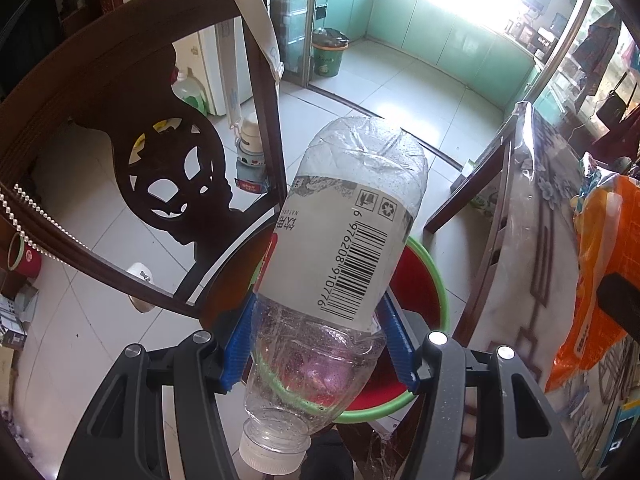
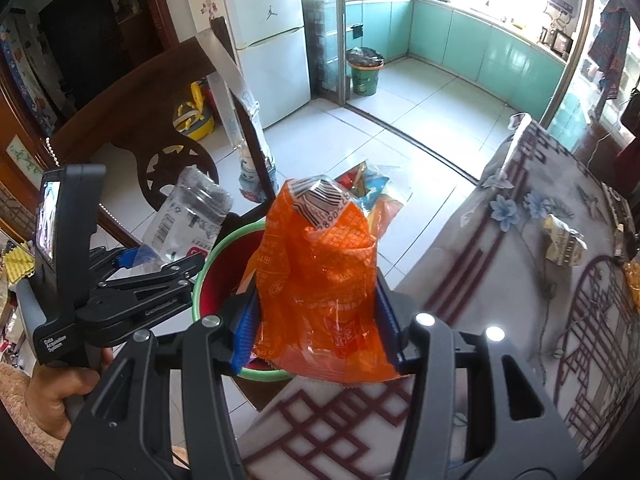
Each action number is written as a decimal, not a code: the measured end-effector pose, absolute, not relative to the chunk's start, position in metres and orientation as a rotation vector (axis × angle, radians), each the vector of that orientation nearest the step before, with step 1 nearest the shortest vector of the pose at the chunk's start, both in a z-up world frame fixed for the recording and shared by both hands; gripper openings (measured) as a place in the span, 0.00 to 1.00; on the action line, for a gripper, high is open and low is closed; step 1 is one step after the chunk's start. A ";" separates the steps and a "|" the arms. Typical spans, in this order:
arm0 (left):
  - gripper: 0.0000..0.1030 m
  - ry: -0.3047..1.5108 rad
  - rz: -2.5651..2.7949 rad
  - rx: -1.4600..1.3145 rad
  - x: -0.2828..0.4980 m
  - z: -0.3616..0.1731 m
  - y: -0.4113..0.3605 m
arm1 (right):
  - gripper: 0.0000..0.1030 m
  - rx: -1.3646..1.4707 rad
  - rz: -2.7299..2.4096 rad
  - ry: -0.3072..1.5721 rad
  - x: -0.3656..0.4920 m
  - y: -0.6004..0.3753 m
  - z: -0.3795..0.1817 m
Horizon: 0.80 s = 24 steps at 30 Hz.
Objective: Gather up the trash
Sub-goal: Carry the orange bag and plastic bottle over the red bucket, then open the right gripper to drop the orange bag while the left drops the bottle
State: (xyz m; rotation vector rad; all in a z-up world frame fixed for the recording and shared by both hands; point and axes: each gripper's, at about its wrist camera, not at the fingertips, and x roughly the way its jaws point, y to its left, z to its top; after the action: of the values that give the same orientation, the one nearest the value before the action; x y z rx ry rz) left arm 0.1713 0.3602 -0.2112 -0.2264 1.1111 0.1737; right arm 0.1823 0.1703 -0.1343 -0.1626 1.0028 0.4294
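Note:
A clear empty plastic bottle (image 1: pixel 344 240) with a white barcode label lies between the blue pads of my left gripper (image 1: pixel 318 320), which is shut on its lower body, cap towards the camera. Below it stands a red bin with a green rim (image 1: pixel 436 280). My right gripper (image 2: pixel 316 320) is shut on a crumpled orange snack wrapper (image 2: pixel 316 272), held above the bin's rim (image 2: pixel 208 264) at the table's edge. In the right wrist view the left gripper (image 2: pixel 160 256), in a person's hand (image 2: pixel 60 392), holds the bottle (image 2: pixel 192 212) over the bin's left side.
A dark carved wooden chair (image 1: pixel 120 120) stands left of the bin. A table with a floral cloth (image 2: pixel 540 280) fills the right and bears a crumpled wrapper (image 2: pixel 564 244). A clear colourful bag (image 2: pixel 376 188) shows behind the orange wrapper. A green kitchen bin (image 2: pixel 364 72) stands far off.

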 end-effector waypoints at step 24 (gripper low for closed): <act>0.54 1.169 0.205 -0.247 0.184 -0.229 0.369 | 0.50 -0.152 0.514 1.101 0.199 0.189 -0.159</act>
State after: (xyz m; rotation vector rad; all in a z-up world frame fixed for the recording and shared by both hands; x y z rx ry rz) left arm 0.1839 0.3693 -0.2294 -0.2472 1.1689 0.2052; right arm 0.1992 0.1894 -0.1590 -0.1518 1.1007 0.5144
